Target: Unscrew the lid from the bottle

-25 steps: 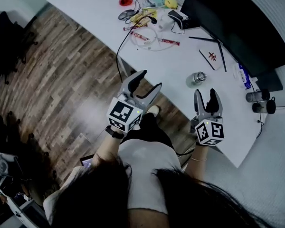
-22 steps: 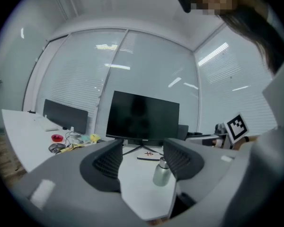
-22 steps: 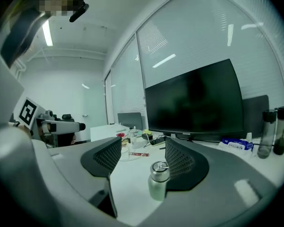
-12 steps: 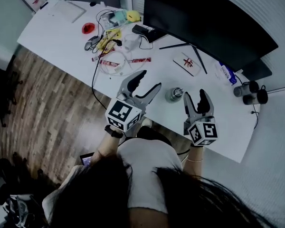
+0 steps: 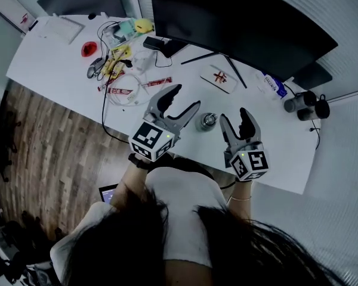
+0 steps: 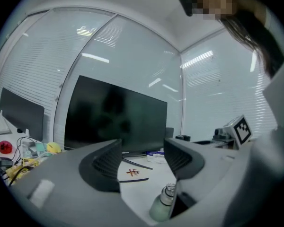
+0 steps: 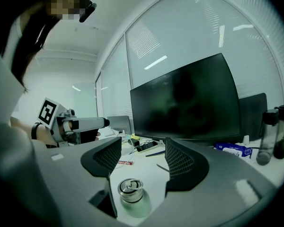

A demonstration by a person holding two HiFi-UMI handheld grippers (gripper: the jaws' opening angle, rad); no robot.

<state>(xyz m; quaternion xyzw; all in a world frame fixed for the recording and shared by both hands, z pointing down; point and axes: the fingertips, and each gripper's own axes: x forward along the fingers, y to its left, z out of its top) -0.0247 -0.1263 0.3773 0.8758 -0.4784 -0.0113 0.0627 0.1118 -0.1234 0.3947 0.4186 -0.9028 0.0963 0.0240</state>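
Observation:
A small pale-green bottle (image 5: 207,122) with a metal ring-pull lid (image 7: 130,185) stands upright on the white table (image 5: 59,64) near its front edge. My left gripper (image 5: 184,98) is just left of the bottle. Its jaws are opening and nothing is between them. In the left gripper view the bottle (image 6: 163,204) shows low, beside the right jaw. My right gripper (image 5: 234,117) is just right of the bottle and open. In the right gripper view the bottle (image 7: 131,196) stands below and ahead of the empty jaws, apart from them.
A big dark monitor (image 5: 238,22) fills the back of the table. Cables and small packets (image 5: 122,70) lie at the left. A white card (image 5: 217,77) and dark sticks (image 5: 230,70) are behind the bottle. Two dark containers (image 5: 304,105) stand at the far right.
Both grippers have moved forward from the table's front edge to either side of the bottle. The head view has swung so that more of the table shows.

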